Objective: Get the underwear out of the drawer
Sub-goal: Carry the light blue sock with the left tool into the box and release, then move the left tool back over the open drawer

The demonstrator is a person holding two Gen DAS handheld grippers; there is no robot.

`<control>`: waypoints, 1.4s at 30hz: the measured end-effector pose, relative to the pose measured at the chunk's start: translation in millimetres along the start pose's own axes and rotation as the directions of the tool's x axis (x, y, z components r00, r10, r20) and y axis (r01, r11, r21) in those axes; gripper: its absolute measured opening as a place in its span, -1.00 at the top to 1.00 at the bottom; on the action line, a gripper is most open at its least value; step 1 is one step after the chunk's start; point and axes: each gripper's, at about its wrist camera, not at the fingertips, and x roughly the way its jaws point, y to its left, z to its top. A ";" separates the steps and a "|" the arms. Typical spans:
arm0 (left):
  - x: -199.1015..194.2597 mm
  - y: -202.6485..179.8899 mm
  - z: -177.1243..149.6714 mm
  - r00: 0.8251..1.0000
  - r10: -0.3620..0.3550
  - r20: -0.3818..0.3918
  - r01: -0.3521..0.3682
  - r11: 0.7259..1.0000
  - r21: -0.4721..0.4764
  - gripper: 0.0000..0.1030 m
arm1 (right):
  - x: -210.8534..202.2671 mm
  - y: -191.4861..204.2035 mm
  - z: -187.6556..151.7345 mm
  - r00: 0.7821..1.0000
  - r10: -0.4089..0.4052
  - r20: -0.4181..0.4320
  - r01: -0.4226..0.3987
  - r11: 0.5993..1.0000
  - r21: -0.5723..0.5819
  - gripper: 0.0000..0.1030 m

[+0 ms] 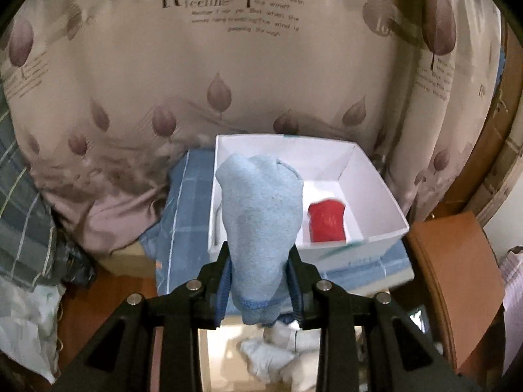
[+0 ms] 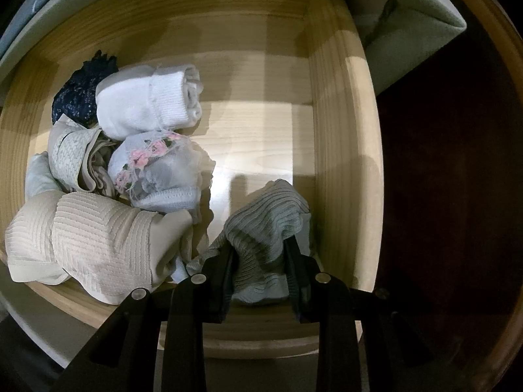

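Observation:
My left gripper (image 1: pixel 260 251) is shut on a light blue rolled underwear (image 1: pixel 261 215) and holds it up in front of a white box (image 1: pixel 376 176) on the bed. A red rolled piece (image 1: pixel 327 220) lies in the box. My right gripper (image 2: pixel 260 245) is inside the wooden drawer (image 2: pixel 340 130), shut on a grey-green ribbed underwear (image 2: pixel 264 225) at the drawer's front right. Several rolled pieces lie at the left: a white one (image 2: pixel 147 101), a sheer floral one (image 2: pixel 157 166), a beige one (image 2: pixel 94 245), a dark lace one (image 2: pixel 81 91).
A pink leaf-print quilt (image 1: pixel 196 65) is piled behind the box on a blue checked sheet (image 1: pixel 186 215). A brown wooden surface (image 1: pixel 457 277) is at right. White and pale clothes (image 1: pixel 278 352) show below the left gripper. The drawer's right half shows bare wood floor (image 2: pixel 261 124).

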 end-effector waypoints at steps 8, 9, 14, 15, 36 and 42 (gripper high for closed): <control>53.3 -11.8 33.2 0.999 0.032 -0.026 -0.031 0.999 0.033 0.40 | 1.6 -1.2 1.6 1.000 0.000 -0.001 0.000 1.000 -0.004 0.50; 59.9 -13.2 33.7 0.999 0.036 -0.038 -0.034 0.999 0.040 0.40 | 1.8 -1.1 1.7 1.000 0.002 -0.001 -0.002 1.000 -0.004 0.50; 99.5 -15.0 29.7 0.989 0.078 -0.128 -0.069 0.995 0.073 0.39 | 2.1 -4.8 1.1 1.000 0.023 0.002 -0.023 1.000 0.010 0.50; 107.2 -14.3 28.3 0.985 0.090 -0.147 -0.079 0.994 0.074 0.39 | 2.2 -5.6 1.2 1.000 0.025 0.003 -0.025 1.000 0.012 0.50; 101.1 -14.3 15.2 0.979 0.123 -0.164 -0.110 0.990 0.086 0.07 | -0.3 -4.3 2.9 1.000 0.025 0.006 -0.025 1.000 0.013 0.50; 81.7 0.8 -19.6 0.976 0.123 -0.180 -0.117 0.992 0.046 0.07 | -0.6 -10.5 1.9 0.999 0.028 0.016 -0.028 0.999 0.016 0.50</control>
